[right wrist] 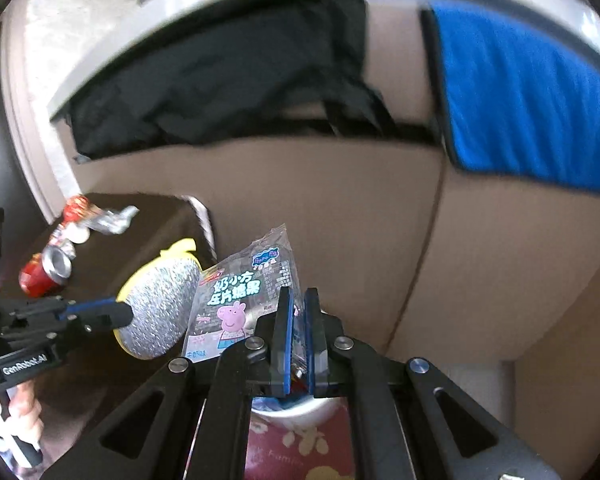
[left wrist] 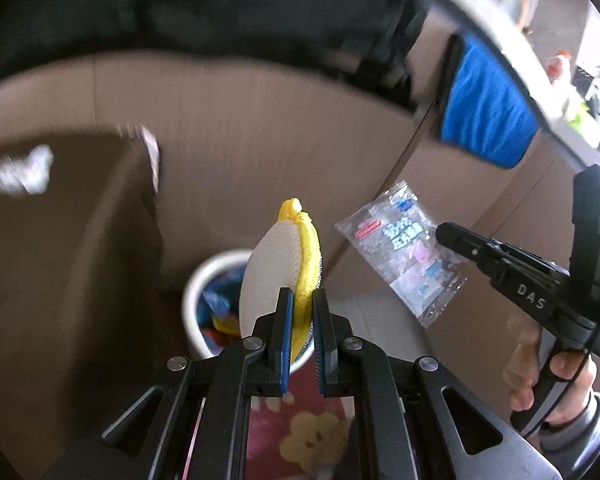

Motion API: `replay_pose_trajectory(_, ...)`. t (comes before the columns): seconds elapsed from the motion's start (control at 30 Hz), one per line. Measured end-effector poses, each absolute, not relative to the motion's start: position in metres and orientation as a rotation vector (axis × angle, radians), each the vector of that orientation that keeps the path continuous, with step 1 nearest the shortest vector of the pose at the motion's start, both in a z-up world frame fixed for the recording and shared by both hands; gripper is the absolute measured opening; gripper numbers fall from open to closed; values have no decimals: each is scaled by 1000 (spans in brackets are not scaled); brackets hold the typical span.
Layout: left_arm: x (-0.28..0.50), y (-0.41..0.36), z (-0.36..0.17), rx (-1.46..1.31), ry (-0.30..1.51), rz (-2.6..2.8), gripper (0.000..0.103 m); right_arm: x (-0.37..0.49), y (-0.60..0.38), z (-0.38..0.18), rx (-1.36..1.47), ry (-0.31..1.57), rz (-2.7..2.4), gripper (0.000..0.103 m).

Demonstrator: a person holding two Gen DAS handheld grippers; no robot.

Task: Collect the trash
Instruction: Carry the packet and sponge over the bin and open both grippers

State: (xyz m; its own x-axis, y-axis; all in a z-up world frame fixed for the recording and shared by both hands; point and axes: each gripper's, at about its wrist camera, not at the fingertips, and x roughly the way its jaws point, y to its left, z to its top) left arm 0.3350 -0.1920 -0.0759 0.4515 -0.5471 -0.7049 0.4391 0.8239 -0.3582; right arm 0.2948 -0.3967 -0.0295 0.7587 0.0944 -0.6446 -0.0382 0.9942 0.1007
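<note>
Far left in your right wrist view, a crushed red can (right wrist: 46, 274) lies on the dark worktop (right wrist: 148, 220), with a red and silver wrapper (right wrist: 96, 216) just behind it. Your left tongs (left wrist: 302, 300) are pinching the yellow rim of a scrubber (left wrist: 278, 272), and it stands up on edge between the pads; from the right view you see its silver mesh face (right wrist: 158, 308) with those tongs (right wrist: 120, 314) clamped on its left edge. Below and behind the scrubber sits the white bin (left wrist: 194, 292), colourful trash already inside it. In the right view only its rim (right wrist: 296, 412) peeks out under the tongs, on a red mat (right wrist: 300, 452) with pale flowers.

Moving right, your right tongs (right wrist: 296, 304) are pressed onto the lower corner of a clear candy bag (right wrist: 244, 296) with a pink pig printed on it. The bag hangs in the air just beside the scrubber, above the bin. From the left view the same bag (left wrist: 404, 252) hangs off the tip of the right tongs (left wrist: 446, 236), and your right hand (left wrist: 552, 380) grips the handle. Behind it all runs a beige sofa (right wrist: 320, 208), black fabric (right wrist: 220, 80) draped up top, a blue cloth (right wrist: 532, 92) at the far right.
</note>
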Motion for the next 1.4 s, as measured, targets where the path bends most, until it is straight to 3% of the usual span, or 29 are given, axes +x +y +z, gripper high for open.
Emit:
replay_pose_trajectory(0.33,387,-215,-186,-229,1144,-520,10,349,-408,-140,156,896,91,5)
replay_pose_trajectory(0.6,419,-216,-233,-228,1251,-433,12,390,-397,-198,144,1006,91,5)
replay_pose_trajectory(0.83,430,-219,-236,-156,1277,-441,19,397,-404,-222,192,1071,129,11)
replay_pose_trajectory(1.03,443,-216,-229,-204,1285,-459,24,399,-411,-222,253,1074,142,35)
replay_pose_trajectory(1.4,417,-201,-150,-99,1157,-479,24,378,-403,-174,213,1009,111,35)
